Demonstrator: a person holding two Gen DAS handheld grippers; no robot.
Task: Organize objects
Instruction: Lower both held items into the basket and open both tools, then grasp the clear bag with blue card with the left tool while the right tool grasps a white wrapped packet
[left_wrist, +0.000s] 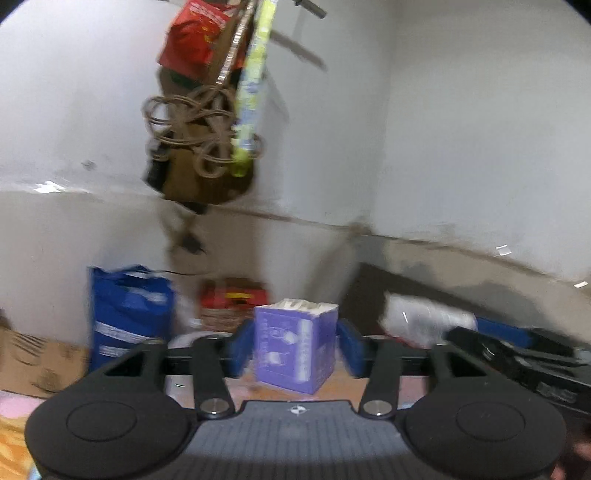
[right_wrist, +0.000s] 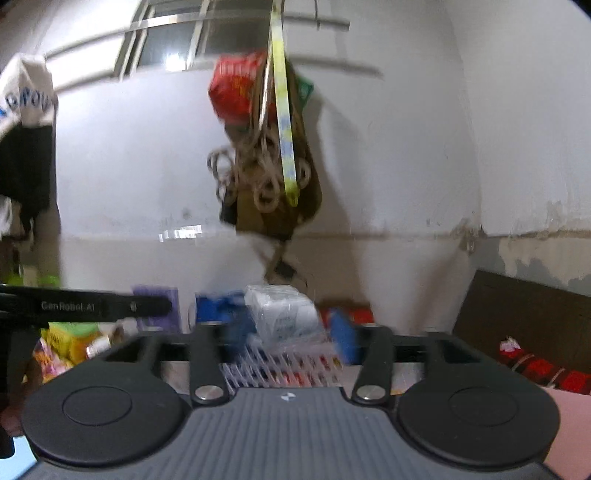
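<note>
Left wrist view shows the left gripper (left_wrist: 293, 347) wide apart around the purple box (left_wrist: 295, 347), not squeezing it, while the right gripper (right_wrist: 288, 332) gapes around the clear pack (right_wrist: 284, 314), so both sit loose.

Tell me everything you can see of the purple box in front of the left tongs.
The purple box is a small upright carton, cardboard by its look, with pale printed figures and a white strip on its front. Its top is open and white contents show at the rim. It stands on a tan surface, one corner turned toward the camera. The left tongs are open, blue pads either side, not pressing it. Blur hides the print.
</note>
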